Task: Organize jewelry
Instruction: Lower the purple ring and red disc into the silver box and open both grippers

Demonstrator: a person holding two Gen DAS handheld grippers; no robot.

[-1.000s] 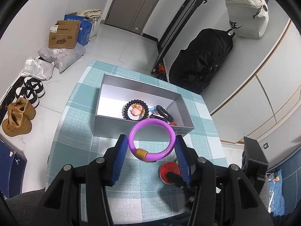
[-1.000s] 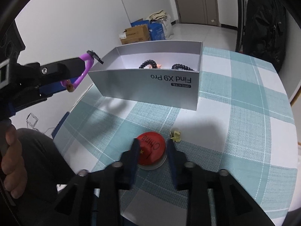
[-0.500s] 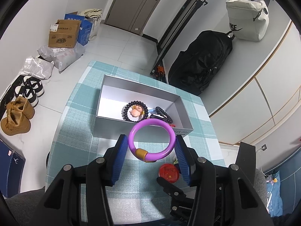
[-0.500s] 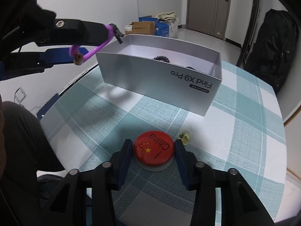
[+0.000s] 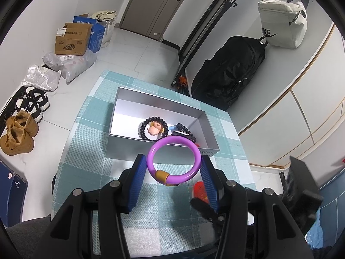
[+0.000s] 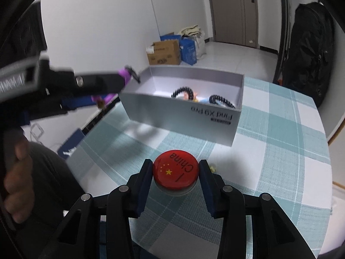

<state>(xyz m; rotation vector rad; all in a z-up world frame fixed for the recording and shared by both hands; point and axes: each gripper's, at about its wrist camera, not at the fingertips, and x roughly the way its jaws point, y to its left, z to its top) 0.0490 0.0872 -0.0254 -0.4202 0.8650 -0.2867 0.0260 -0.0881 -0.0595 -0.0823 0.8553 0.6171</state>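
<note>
Right gripper has just closed on and raised badge | left gripper clamps bangle over box, likely for dropping in

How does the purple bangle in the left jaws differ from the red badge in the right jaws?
The purple bangle is an open ring with a gold band; the red badge is a solid disc printed with stars and "China". The bangle hangs beside the grey box; the badge sits low above the checked cloth. Both are round and clamped across their width.

Checked tablecloth table, grey box on it
</note>
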